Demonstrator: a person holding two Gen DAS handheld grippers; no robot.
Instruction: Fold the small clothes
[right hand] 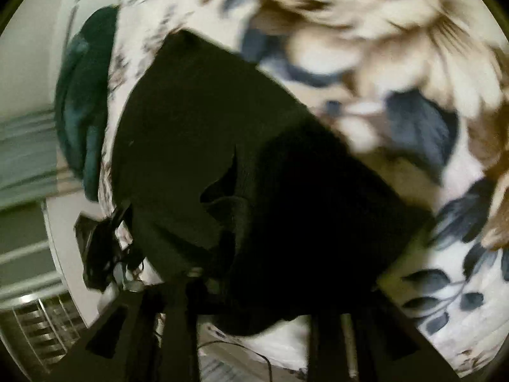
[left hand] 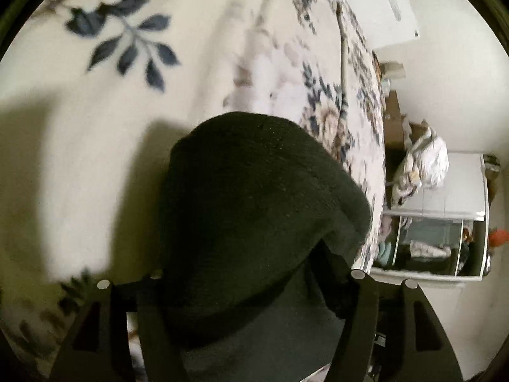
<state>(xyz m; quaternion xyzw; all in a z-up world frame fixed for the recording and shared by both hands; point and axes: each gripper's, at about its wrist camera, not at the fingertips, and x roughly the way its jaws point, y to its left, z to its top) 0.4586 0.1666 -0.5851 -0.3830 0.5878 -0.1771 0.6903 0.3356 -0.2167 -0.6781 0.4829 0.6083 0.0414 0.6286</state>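
Observation:
A thick black garment (left hand: 254, 191) fills the middle of the left wrist view, bunched up above a floral bedspread (left hand: 95, 159) and casting a shadow on it. My left gripper (left hand: 254, 273) has its jaws wide apart with the bunch packed between them, and the cloth hides the fingertips. In the right wrist view the same black garment (right hand: 222, 127) stretches out over the bedspread (right hand: 445, 302). Its near edge is caught in my right gripper (right hand: 254, 286), whose fingertips are also buried in cloth. The garment looks sharp against a blurred background in both views.
Past the bed's edge stands a white shelf unit (left hand: 477, 191) with folded items inside and a white bundle (left hand: 426, 165) on top. A dark teal cloth (right hand: 86, 95) lies at the bed's left edge, with a black tangled object (right hand: 98, 248) and a metal grille (right hand: 41, 328) below it.

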